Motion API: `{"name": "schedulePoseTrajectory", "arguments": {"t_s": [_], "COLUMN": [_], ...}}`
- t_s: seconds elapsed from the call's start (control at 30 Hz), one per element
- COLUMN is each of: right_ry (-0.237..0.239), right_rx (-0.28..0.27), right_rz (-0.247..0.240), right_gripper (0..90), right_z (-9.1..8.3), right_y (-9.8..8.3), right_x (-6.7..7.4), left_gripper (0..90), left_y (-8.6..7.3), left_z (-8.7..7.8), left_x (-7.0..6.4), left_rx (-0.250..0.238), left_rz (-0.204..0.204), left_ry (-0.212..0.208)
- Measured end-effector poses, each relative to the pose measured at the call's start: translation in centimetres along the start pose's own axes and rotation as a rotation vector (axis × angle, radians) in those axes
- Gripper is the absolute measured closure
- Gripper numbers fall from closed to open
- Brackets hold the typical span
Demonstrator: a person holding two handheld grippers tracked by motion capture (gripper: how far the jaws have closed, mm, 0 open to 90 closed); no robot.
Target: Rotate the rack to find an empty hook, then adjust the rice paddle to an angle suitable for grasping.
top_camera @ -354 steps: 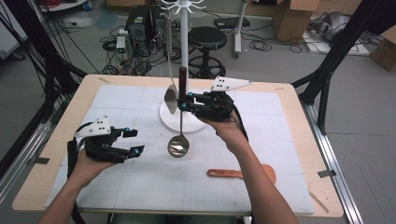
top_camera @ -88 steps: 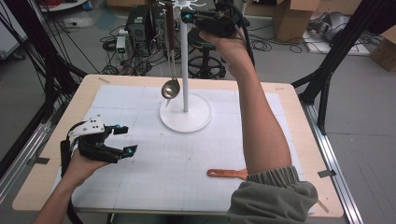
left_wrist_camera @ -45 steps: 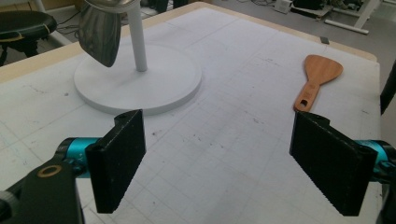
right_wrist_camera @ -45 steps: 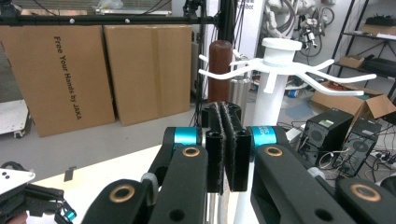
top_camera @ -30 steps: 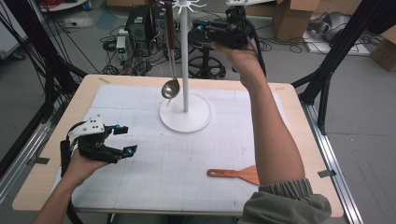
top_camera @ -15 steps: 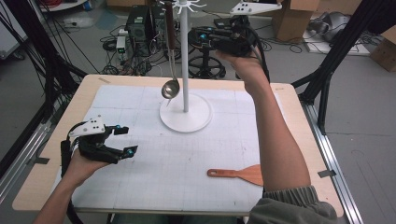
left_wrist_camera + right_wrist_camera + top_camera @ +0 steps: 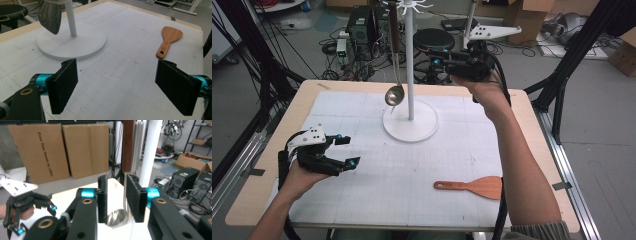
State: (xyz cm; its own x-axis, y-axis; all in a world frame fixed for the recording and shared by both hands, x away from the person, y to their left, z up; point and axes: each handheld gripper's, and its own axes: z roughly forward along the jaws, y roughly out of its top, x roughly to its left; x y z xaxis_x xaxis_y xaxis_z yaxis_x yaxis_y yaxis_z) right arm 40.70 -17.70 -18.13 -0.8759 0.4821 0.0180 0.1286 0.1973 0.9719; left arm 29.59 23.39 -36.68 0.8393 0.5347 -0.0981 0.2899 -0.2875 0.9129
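A steel ladle (image 7: 394, 95) with a dark wooden handle hangs from a hook on the white stand (image 7: 410, 122) at the back middle of the mat. My right gripper (image 7: 435, 57) is held in the air just right of the stand's pole, pointing left at it. Its jaws have just been opening and now stand a little apart, with nothing between them. In the right gripper view the ladle (image 7: 117, 218) hangs beyond the right gripper (image 7: 116, 197). My left gripper (image 7: 351, 149) rests open low over the mat at the left; its wide-apart jaws (image 7: 122, 85) hold nothing.
A wooden spatula (image 7: 472, 186) lies flat on the gridded mat at the front right, seen too from the left gripper as the spatula (image 7: 168, 40). The stand's round base (image 7: 72, 42) sits ahead of the left gripper. Boxes, cables and a stool stand beyond the table.
My right hand has come down and slightly right from near the stand's top hooks. The ladle stays hanging. The left hand has not moved.
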Motion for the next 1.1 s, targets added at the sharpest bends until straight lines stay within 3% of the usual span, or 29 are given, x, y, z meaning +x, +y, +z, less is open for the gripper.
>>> {"name": "schedulePoseTrajectory", "arguments": {"t_s": [0.47, 0.63, 1.1], "right_ry": [0.003, 0.006, 0.021], "right_rx": [0.050, 0.065, 0.100], "right_rz": [0.032, 0.026, 0.081], "right_gripper": [45.5, 42.6, 35.2], "right_z": [-2.3, -2.9, -4.3], "right_y": [-4.7, -6.3, -10.7], "right_x": [1.8, 2.5, 3.6], "left_gripper": [18.8, 18.8, 18.8], "left_y": [0.0, 0.0, -0.1], "left_z": [0.1, 0.1, 0.3], "left_x": [-0.1, -0.1, -0.2], "left_rx": [0.003, 0.002, 0.011], "left_rz": [0.002, 0.000, 0.005], "left_ry": [0.000, 0.000, 0.000]}}
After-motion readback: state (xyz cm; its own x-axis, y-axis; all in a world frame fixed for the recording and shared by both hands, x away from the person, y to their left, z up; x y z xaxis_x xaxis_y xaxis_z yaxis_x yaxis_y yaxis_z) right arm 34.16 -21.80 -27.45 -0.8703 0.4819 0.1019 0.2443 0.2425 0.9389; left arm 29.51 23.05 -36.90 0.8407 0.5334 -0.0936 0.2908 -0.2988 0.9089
